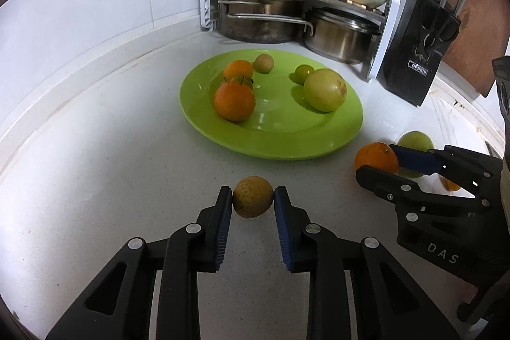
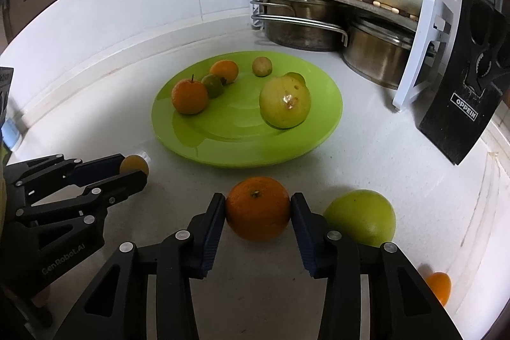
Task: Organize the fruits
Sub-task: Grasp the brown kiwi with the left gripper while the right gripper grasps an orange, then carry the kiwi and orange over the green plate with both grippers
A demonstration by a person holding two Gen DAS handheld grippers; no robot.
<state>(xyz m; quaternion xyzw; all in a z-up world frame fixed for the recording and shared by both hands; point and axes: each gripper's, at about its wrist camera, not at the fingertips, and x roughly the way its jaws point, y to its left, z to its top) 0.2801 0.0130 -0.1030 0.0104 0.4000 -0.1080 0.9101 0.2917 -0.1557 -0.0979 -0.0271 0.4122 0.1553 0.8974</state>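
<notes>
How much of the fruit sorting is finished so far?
Six fruits already sit on the green plate. The left tool grips a small yellowish fruit; the right tool grips an orange. A green fruit and another orange wait on the counter.

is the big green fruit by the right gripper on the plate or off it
Off: the big green fruit lies on the counter, apart from the green plate.

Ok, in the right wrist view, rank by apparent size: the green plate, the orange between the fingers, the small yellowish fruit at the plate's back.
1. Round green plate
2. Gripped orange, enlarged by nearness
3. Small yellowish fruit
</notes>
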